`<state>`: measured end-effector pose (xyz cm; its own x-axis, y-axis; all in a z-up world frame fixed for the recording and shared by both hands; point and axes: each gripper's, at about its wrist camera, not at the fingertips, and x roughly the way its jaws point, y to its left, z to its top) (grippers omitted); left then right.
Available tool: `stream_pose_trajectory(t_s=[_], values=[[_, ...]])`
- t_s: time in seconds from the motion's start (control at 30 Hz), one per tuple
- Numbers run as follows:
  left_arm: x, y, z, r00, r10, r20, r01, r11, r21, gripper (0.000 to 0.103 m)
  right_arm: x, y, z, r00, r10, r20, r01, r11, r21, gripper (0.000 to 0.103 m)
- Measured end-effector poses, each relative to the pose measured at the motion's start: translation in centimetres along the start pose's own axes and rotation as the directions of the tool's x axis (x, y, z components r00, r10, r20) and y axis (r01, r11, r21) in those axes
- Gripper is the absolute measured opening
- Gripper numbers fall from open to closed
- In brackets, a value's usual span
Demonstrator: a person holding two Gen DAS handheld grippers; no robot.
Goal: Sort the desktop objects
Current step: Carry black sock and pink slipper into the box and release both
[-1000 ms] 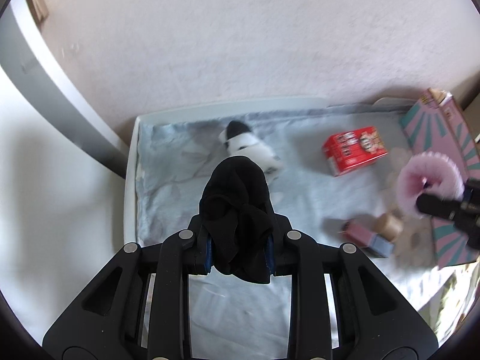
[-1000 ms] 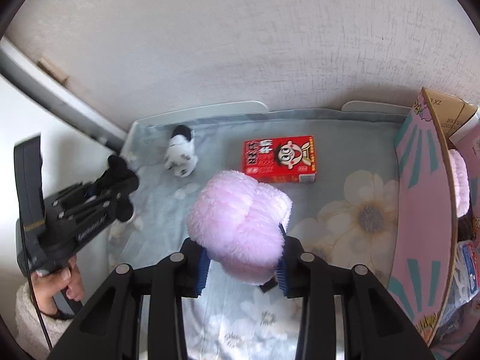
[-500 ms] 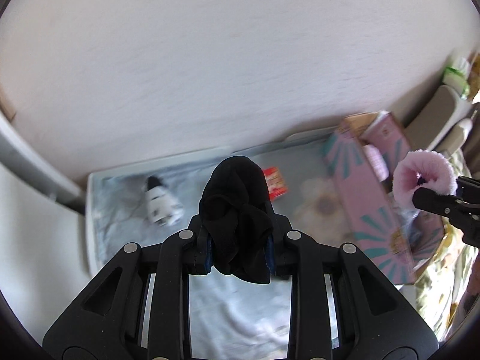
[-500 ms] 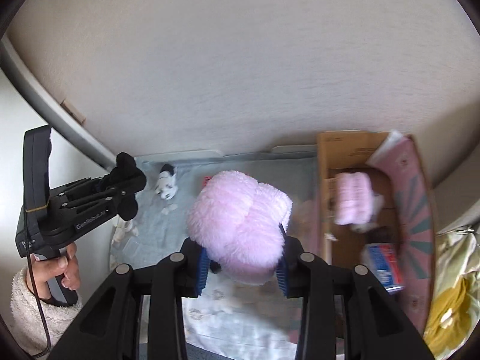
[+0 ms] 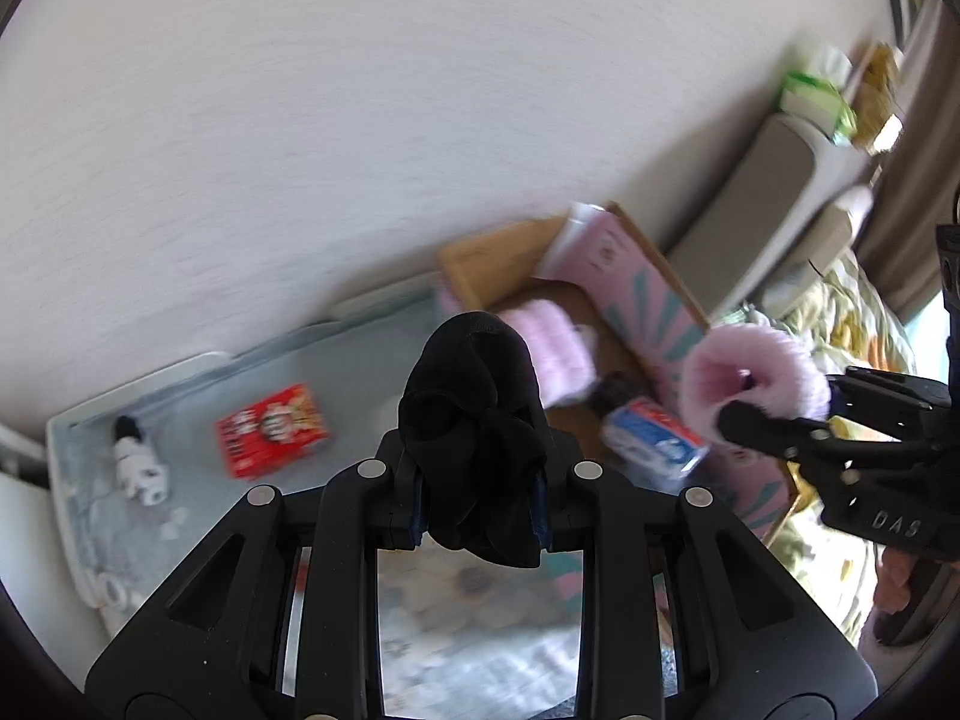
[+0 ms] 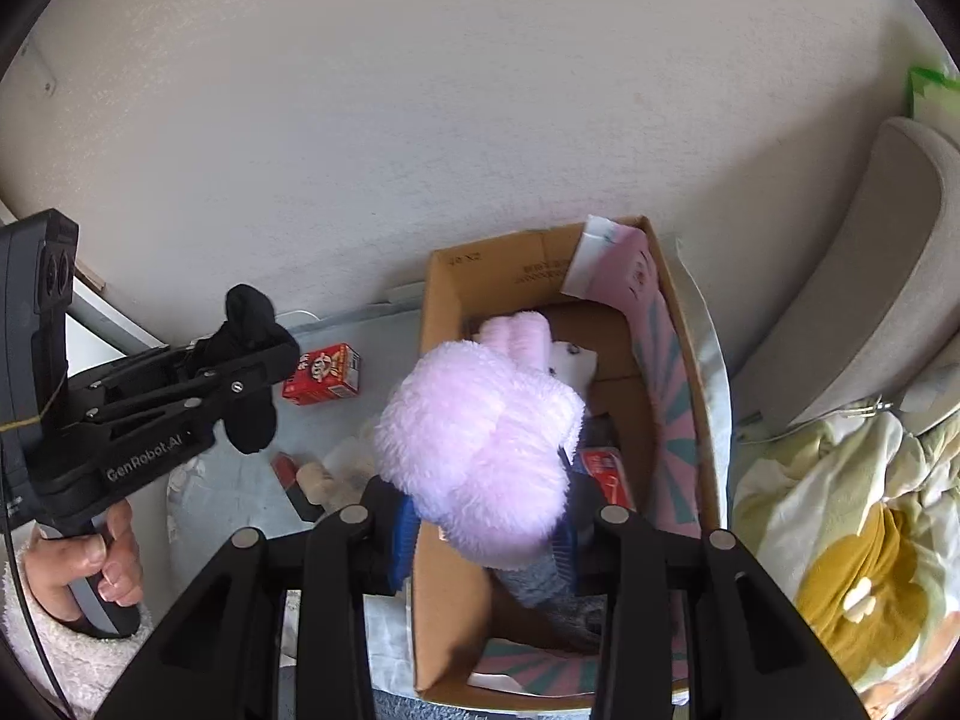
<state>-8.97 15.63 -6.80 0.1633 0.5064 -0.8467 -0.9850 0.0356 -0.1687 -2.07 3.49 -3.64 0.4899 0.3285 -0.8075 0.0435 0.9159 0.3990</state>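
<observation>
Right wrist view first: the right gripper (image 6: 483,531) has its jaws clamped on a fluffy pink sock (image 6: 480,450) and hangs right over the open cardboard box (image 6: 441,594), which sits at the right end of the table (image 6: 252,492). Inside the box there's a second pink sock (image 6: 519,333) lying by the far wall, plus a blue and red packet (image 5: 654,441) on the floor of it, so part of the sorting looks done.

Over to the left wrist view: the left gripper (image 5: 480,516) is squeezed shut on a black sock (image 5: 477,420), held up in the air above the table, short of the box's near-left corner.

What's left? By my reckoning both socks are not yet dropped in. On the table a red carton (image 5: 273,429) lies toward the far edge, a small black-and-white toy (image 5: 138,462) sits near the far-left corner, and a few little bits (image 6: 306,483) rest just beside the box's left wall; too blurred to name. Roughly halfway, I'd judge.
</observation>
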Motion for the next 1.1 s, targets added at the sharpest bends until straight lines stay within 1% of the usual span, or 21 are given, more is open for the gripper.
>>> stream_pose_trajectory(t_s=[0.13, 0.27, 0.4, 0.6, 0.7, 0.73, 0.77, 0.8, 0.83, 0.87, 0.9, 0.93, 1.0, 1.03, 1.1], values=[[2.4, -3.5, 0.7, 0.999, -0.023, -0.034, 0.024, 0.999, 0.040, 0.023, 0.5, -2.1, 0.0, 1.000, -0.008, -0.025, 0.008, 1.000, 0.004, 0.034], [4.8, -5.8, 1.3, 0.998, -0.012, -0.067, 0.016, 0.998, 0.057, 0.023, 1.0, -3.6, 0.5, 0.999, 0.013, -0.035, -0.012, 1.000, 0.009, 0.034], [6.1, -6.9, 1.4, 0.997, -0.012, -0.076, 0.015, 0.999, 0.047, 0.023, 1.5, -4.8, 1.4, 0.998, 0.032, -0.047, -0.033, 0.999, -0.015, 0.034], [7.7, -7.7, 1.0, 0.995, 0.014, -0.097, -0.012, 1.000, 0.021, 0.022, 3.0, -6.1, 2.8, 0.994, 0.068, -0.086, -0.072, 0.997, -0.038, 0.034], [8.2, -7.8, 0.8, 0.995, 0.005, -0.098, -0.004, 1.000, 0.012, 0.023, 4.0, -6.5, 3.4, 0.992, 0.070, -0.108, -0.077, 0.995, -0.059, 0.035], [8.3, -7.9, 0.8, 0.995, 0.001, -0.096, 0.000, 1.000, 0.011, 0.026, 4.3, -6.5, 3.6, 0.992, 0.063, -0.108, -0.071, 0.995, -0.066, 0.040], [8.3, -8.1, 0.7, 0.995, -0.004, -0.099, 0.004, 1.000, 0.007, 0.034, 4.5, -6.5, 3.8, 0.993, 0.059, -0.104, -0.066, 0.995, -0.072, 0.046], [8.4, -8.2, 0.7, 0.995, -0.001, -0.101, 0.001, 1.000, 0.001, 0.042, 4.7, -6.6, 4.1, 0.991, 0.071, -0.111, -0.079, 0.994, -0.075, 0.048], [8.4, -8.2, 0.7, 0.995, 0.013, -0.103, -0.014, 1.000, -0.010, 0.073, 4.8, -6.7, 4.3, 0.989, 0.086, -0.121, -0.095, 0.993, -0.074, 0.052], [8.4, -8.1, 0.6, 0.994, 0.032, -0.100, -0.034, 0.999, -0.016, 0.101, 5.0, -6.8, 4.6, 0.987, 0.101, -0.128, -0.111, 0.991, -0.070, 0.058], [8.1, -8.1, 0.5, 0.995, 0.057, -0.083, -0.058, 0.998, -0.019, 0.102, 4.9, -6.8, 4.8, 0.986, 0.111, -0.125, -0.120, 0.990, -0.069, 0.061], [7.5, -8.1, 0.4, 0.996, 0.066, -0.058, -0.067, 0.998, -0.021, 0.102, 4.7, -6.8, 5.0, 0.987, 0.114, -0.116, -0.123, 0.990, -0.073, 0.064], [6.7, -7.9, 0.4, 0.996, 0.074, -0.045, -0.075, 0.997, -0.029, 0.102, 4.2, -6.9, 5.4, 0.990, 0.102, -0.093, -0.110, 0.990, -0.084, 0.069], [6.4, -7.8, 0.4, 0.995, 0.085, -0.042, -0.087, 0.996, -0.032, 0.102, 4.0, -6.9, 5.5, 0.992, 0.091, -0.090, -0.099, 0.991, -0.088, 0.074], [5.9, -7.4, 0.4, 0.993, 0.114, -0.039, -0.115, 0.993, -0.036, 0.102, 3.7, -6.8, 5.7, 0.993, 0.076, -0.094, -0.085, 0.991, -0.098, 0.076]])
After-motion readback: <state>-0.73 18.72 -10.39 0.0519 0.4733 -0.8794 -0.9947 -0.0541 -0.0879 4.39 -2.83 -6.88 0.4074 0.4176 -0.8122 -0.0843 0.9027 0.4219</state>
